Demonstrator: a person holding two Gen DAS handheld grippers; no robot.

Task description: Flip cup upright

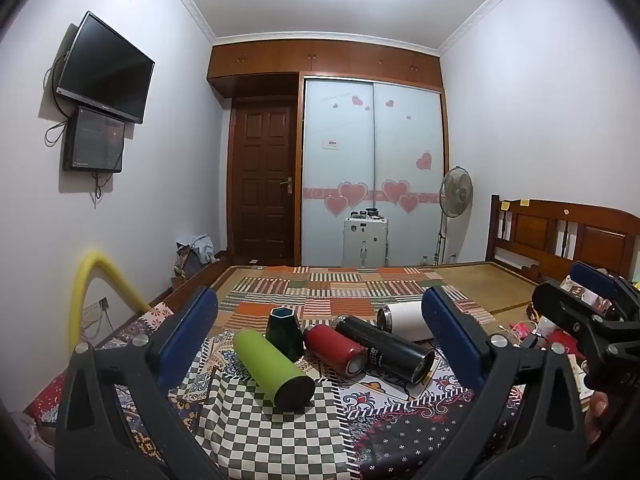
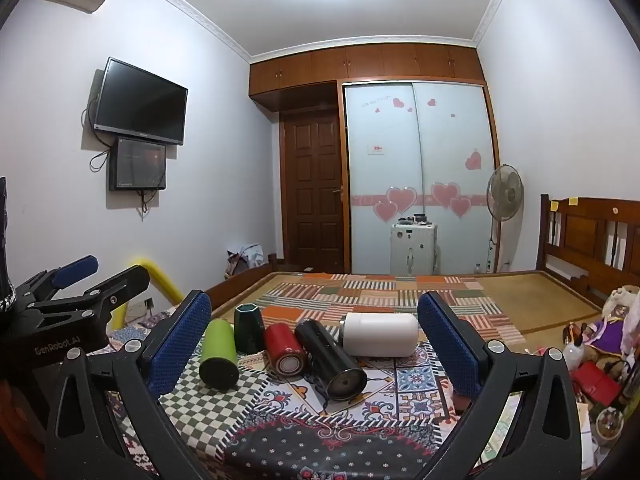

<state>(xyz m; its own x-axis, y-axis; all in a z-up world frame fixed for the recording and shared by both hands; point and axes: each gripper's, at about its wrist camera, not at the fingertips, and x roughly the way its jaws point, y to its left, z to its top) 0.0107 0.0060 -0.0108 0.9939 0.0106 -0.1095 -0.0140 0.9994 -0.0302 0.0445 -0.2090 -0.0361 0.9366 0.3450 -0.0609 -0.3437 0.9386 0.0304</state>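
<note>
Patterned cloths cover the bed (image 1: 280, 432) where five cups lie or stand. We hold our left gripper (image 1: 320, 332) and right gripper (image 2: 314, 330) spread wide, grasping nothing. Behind the green cup (image 1: 272, 368), the dark green cup (image 1: 285, 334) stands mouth down; red, black and white cups lie to its right. Only the right wrist view shows the stuffed toy (image 2: 616, 316).

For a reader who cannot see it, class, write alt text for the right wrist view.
Four cups lie on their sides on a patterned cloth: green cup, red cup, black cup, white cup. The open right gripper frames them.
</note>
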